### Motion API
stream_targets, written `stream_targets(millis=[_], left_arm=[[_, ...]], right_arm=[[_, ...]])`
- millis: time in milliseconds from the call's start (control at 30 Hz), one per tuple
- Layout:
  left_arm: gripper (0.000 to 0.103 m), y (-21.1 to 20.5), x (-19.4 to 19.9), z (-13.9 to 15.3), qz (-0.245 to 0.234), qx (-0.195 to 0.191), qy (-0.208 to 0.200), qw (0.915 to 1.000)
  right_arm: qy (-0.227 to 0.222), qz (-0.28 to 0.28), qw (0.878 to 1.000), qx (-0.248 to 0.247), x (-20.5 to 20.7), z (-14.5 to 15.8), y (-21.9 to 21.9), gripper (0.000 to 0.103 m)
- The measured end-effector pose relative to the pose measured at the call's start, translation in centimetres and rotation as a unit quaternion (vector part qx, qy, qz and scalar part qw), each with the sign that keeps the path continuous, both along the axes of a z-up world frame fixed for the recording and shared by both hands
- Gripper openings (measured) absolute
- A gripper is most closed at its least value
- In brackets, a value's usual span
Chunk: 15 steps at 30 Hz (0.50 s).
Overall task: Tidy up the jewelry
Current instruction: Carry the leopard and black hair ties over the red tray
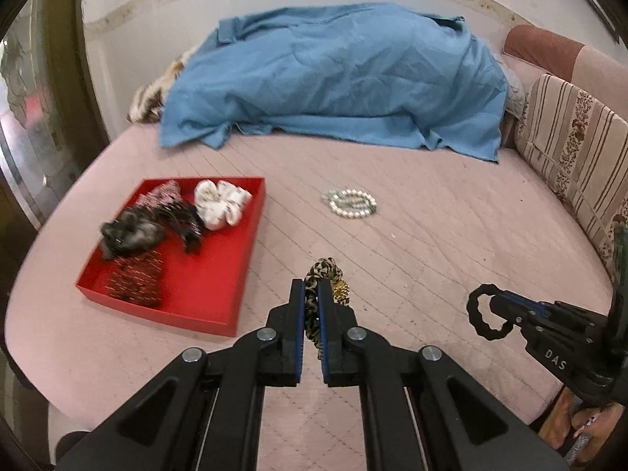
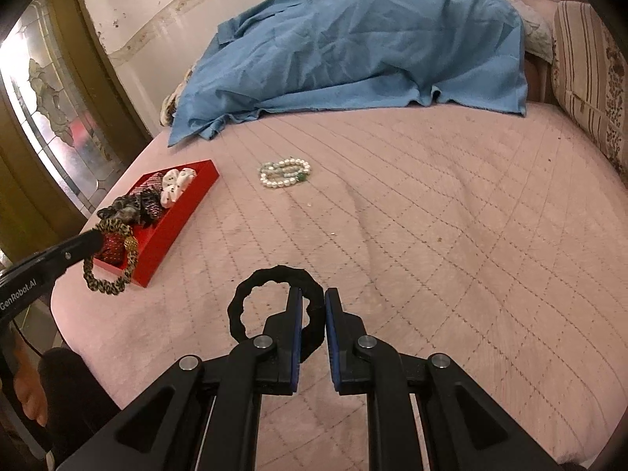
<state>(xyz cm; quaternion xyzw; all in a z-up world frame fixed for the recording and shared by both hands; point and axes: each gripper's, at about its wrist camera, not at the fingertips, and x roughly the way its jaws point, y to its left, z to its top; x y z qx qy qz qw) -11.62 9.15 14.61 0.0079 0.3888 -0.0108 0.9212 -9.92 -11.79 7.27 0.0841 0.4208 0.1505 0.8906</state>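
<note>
My left gripper (image 1: 312,290) is shut on a leopard-print hair tie (image 1: 320,274) with a gold bead, held above the pink bed; in the right wrist view the tie (image 2: 112,259) hangs beside the red tray's near corner. My right gripper (image 2: 313,298) is shut on a black hair tie (image 2: 271,274), which also shows in the left wrist view (image 1: 488,316). The red tray (image 1: 219,274) at the left holds several scrunchies, one of them white (image 1: 221,202). Pearl bracelets (image 1: 351,204) lie on the bed beyond both grippers.
A crumpled blue cloth (image 1: 337,74) covers a heap at the back of the bed. Striped and floral cushions (image 1: 569,149) line the right side. A glass door (image 2: 51,106) stands at the left past the bed edge.
</note>
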Motion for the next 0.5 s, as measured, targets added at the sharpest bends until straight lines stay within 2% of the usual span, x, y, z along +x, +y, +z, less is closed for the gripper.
stream_targets(millis=[133,500], left_arm=[[0.006,0.3,-0.6,0.7,0.004,0.010,-0.009,0.9999],[0.006,2.6,-0.9,0.9,0.028,0.007,-0.007,0.9996]], right_arm=[[-0.008,0.005,1.000,0.000,-0.7,0.8,0.6,0.012],[-0.024,0.028,0.999,-0.018,-1.2,3.0,3.0,0.013]])
